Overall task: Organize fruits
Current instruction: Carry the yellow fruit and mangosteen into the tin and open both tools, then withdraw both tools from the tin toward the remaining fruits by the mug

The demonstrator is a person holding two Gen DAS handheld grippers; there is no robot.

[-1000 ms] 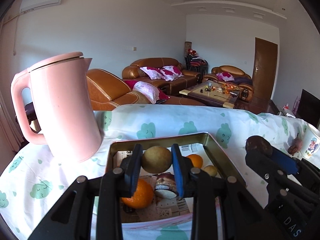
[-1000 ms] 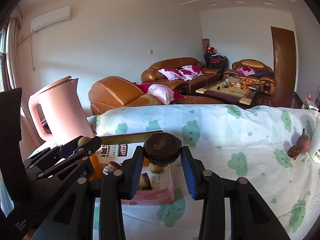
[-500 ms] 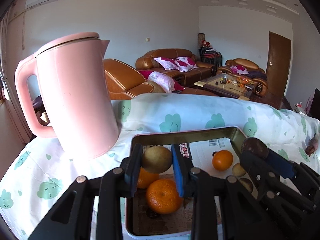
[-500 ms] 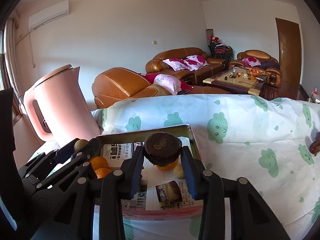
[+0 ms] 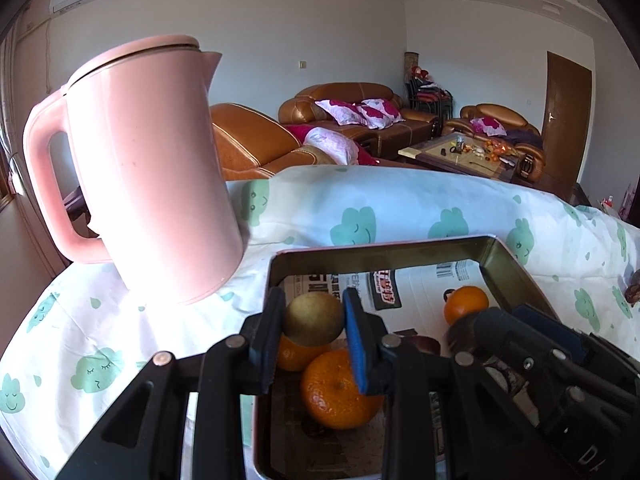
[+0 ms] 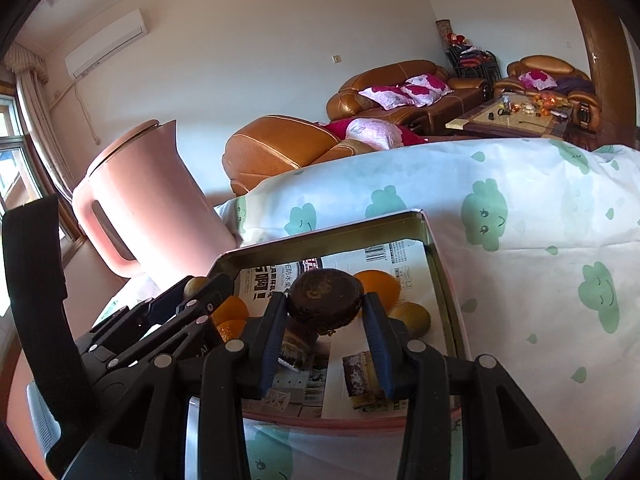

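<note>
My left gripper (image 5: 314, 322) is shut on a round yellow-green fruit (image 5: 314, 318) and holds it just above the near left corner of a metal tray (image 5: 380, 250) lined with newspaper. Oranges (image 5: 340, 394) lie in the tray below it, and another orange (image 5: 466, 303) sits further back. My right gripper (image 6: 325, 306) is shut on a dark brown flattened fruit (image 6: 325, 300) above the same tray (image 6: 444, 292). An orange (image 6: 380, 284) and a pale green fruit (image 6: 412, 318) lie behind it. The left gripper (image 6: 196, 286) shows at its left.
A tall pink kettle (image 5: 148, 168) stands close to the tray's left side on the cloud-patterned tablecloth (image 5: 400, 208). It also shows in the right wrist view (image 6: 148, 200). A dark purple fruit (image 5: 634, 290) lies at the far right. Sofas and a coffee table stand behind.
Both grippers have moved forward and down over the tray with their fruits still held. The kettle and the tray look nearer and larger.
</note>
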